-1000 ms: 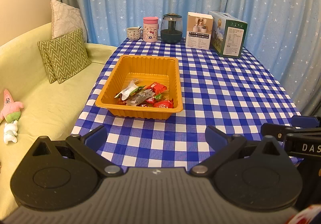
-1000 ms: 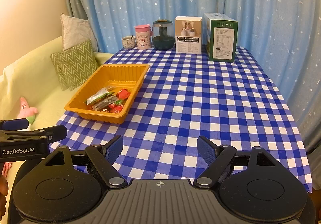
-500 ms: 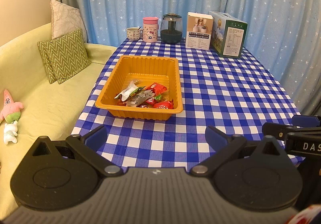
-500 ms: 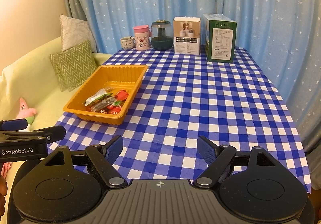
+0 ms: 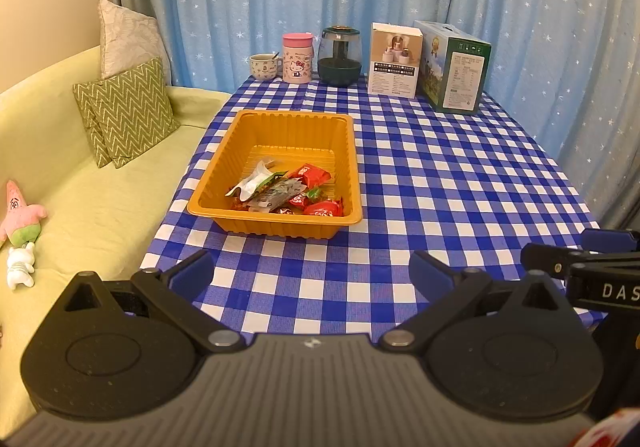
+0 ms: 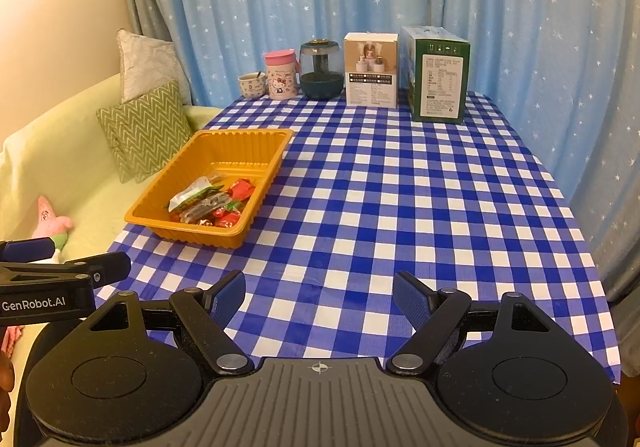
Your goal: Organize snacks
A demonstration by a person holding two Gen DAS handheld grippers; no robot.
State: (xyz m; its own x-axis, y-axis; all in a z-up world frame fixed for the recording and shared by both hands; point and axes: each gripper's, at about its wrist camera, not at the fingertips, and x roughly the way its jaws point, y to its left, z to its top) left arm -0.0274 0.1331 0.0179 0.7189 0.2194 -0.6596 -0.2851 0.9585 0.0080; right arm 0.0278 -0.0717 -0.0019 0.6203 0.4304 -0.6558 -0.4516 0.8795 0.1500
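Note:
An orange plastic tray (image 5: 288,127) (image 6: 240,139) sits on the left part of the blue checked table. Several wrapped snacks (image 5: 286,193) (image 6: 210,203), red, green and silver, lie heaped at its near end. My left gripper (image 5: 312,273) hovers over the table's near edge, short of the tray, open with nothing between its blue pads. My right gripper (image 6: 320,297) hangs over the near edge further right, also open and empty. Each gripper shows at the edge of the other's view.
Along the table's far edge stand a small cup (image 5: 263,67), a pink cartoon flask (image 5: 297,58), a dark glass jar (image 5: 340,57), a white box (image 5: 394,61) and a green box (image 5: 456,71). A yellow-green sofa (image 5: 80,183) with cushions and plush toys borders the left side. Blue curtains hang behind.

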